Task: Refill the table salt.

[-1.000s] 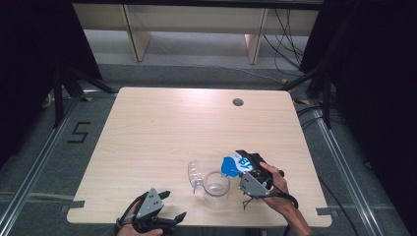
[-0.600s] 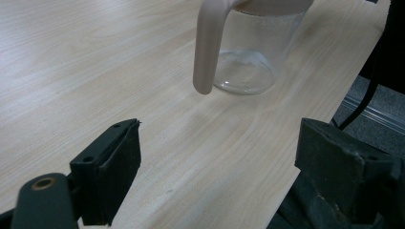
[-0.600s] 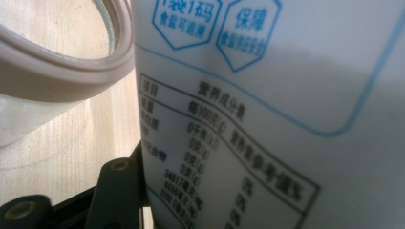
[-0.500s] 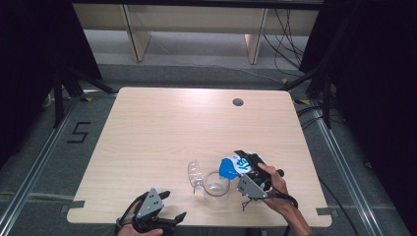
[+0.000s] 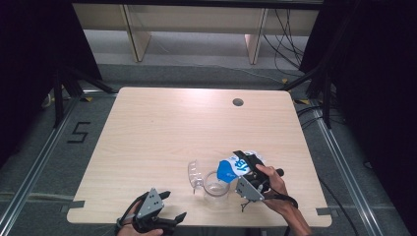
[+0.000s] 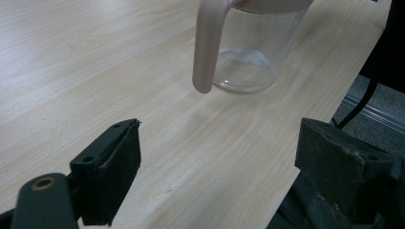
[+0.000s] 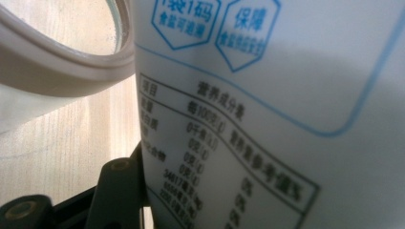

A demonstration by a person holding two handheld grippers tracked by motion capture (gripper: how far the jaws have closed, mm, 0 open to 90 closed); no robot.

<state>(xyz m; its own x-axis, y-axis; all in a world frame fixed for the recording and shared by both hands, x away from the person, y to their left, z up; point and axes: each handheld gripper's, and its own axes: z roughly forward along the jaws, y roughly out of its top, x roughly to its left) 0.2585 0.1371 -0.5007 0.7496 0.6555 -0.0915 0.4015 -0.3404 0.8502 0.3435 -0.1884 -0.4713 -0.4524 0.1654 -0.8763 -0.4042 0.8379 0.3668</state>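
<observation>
We pinch the white-and-blue bag (image 5: 238, 166) in our right gripper (image 5: 248, 173) beside the glass jug (image 5: 215, 183); our left gripper (image 5: 169, 206) rests near-left, jaws spread.

Overhead light bright on table (image 5: 162, 128); surroundings dark (near black); packet (image 7: 286, 114) print soft, blurred close-up.

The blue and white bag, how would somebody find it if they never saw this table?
Look at the wooden table, near its front right edge. There the right gripper holds a blue and white bag tipped over a clear glass jar. It alone has colour and printed writing; the jar is see-through.
</observation>
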